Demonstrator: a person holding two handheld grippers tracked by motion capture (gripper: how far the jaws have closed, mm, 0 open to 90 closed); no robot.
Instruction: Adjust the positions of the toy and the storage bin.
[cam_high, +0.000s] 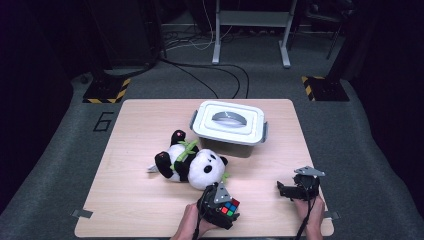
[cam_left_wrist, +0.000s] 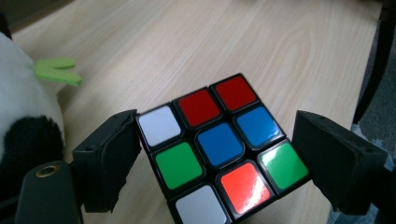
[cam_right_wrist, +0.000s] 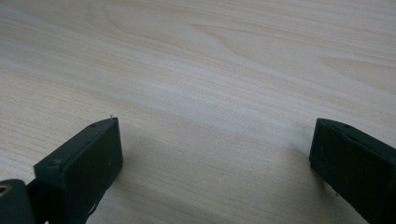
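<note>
a pale wooden table (cam_high: 150, 210) stands on grey carpet in a dim room, with cables and metal stand legs on the floor behind it. in the high view a white lidded box (cam_high: 228, 125) sits toward the far side of the table; just in front of the box, to its left, a plush panda (cam_high: 192, 165) lies on its back, and nearer the person than the panda, close to the table's front edge, lies a colour cube (cam_high: 229, 208). the left gripper (cam_high: 222, 205) is right at the cube, while the right gripper (cam_high: 287, 190) rests low over bare wood well to the right of the cube, in front of the box's right end. in the left gripper view the cube (cam_left_wrist: 219, 149) sits on the wood between the two black jaws; the left one meets the cube's edge, the other stands just off the far corner, so this looks like a grip being set rather than a firm pinch, and the cube is not yet lifted. the panda's white and black fur (cam_left_wrist: 23, 126) fills the near left edge. in the right gripper view the jaws are spread wide over plain table (cam_right_wrist: 210, 70) with nothing between them. judging from this, the work is at its start: the box lid is still on, the cube and panda are both still out on the table, and the grasp, the lift and any putting away remain.
</note>
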